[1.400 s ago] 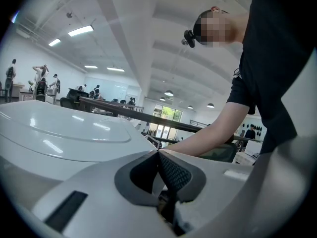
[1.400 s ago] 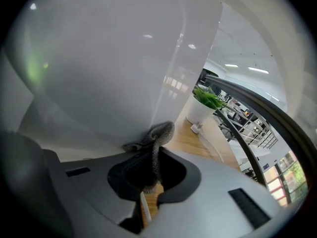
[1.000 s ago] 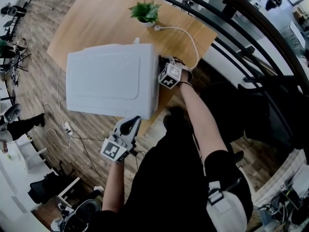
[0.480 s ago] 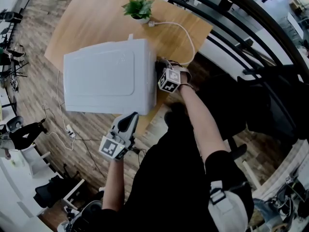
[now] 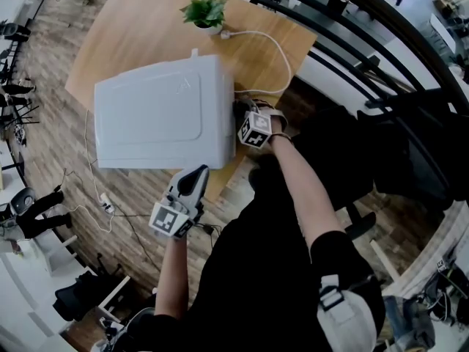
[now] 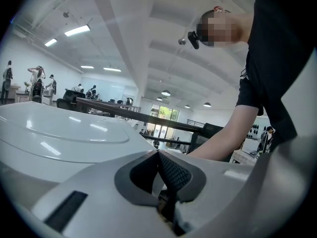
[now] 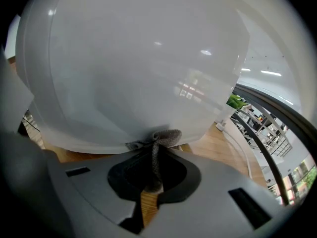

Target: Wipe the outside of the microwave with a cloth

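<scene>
Currently, reading left to right in the head view: the white microwave (image 5: 156, 114) sits on the wooden bench (image 5: 124, 20), top panel facing the camera and its front edge close to the near edge of the bench. The left gripper (image 6: 159, 157) hangs off the near left corner of the microwave, just below the bench edge and apart from the casing. Its own view shows the jaws closed together with nothing between them, and the microwave top runs past on the left of that view. Judgement: this gripper is parked, out of the way of the wiping side and close enough to steady the casing if it slides. The right gripper (image 7: 154, 151) is set against the right side wall of the microwave, low down near the bench surface. Its jaws are clamped on a grey woven cloth (image 7: 167, 137); a narrow strip runs back between the jaws and a bunched end sticks out in front, touching the white wall near its bottom edge. Judgement: pinching the cloth short puts the wad, not the jaw tips, on the casing, so pressure goes through fabric. Only a small patch of cloth is in contact, so each pass would cover a narrow band. Further right, a white cable (image 5: 275, 46) loops across the bench behind the right gripper, ending near a small potted plant (image 5: 205, 11) at the far edge. Risk noted: the cable lies near the wiping side and could snag a long stroke. Step in hand, as judged: wiping the right side wall; nothing in view shows how much of the outside is done.
</scene>
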A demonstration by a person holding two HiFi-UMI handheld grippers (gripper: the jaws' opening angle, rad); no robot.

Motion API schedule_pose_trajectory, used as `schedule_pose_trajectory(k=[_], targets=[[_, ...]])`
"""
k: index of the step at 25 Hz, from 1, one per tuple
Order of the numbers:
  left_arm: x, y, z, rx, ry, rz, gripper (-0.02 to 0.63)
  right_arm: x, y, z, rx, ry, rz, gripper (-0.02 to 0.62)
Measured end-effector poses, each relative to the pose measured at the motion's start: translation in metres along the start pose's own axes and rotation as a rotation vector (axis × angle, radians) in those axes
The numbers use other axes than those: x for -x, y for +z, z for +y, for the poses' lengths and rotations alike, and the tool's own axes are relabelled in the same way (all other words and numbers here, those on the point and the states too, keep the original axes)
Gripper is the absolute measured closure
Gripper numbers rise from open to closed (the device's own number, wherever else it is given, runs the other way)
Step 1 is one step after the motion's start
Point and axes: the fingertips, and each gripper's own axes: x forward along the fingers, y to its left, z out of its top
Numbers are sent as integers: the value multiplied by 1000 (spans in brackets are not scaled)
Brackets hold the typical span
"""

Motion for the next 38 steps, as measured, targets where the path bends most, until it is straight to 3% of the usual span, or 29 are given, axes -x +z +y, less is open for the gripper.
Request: schedule_pose_trajectory(k=[38], targets=[[1,-3,-1,-23,-88,-37,604,43,-12,116,-86,21,22,581]])
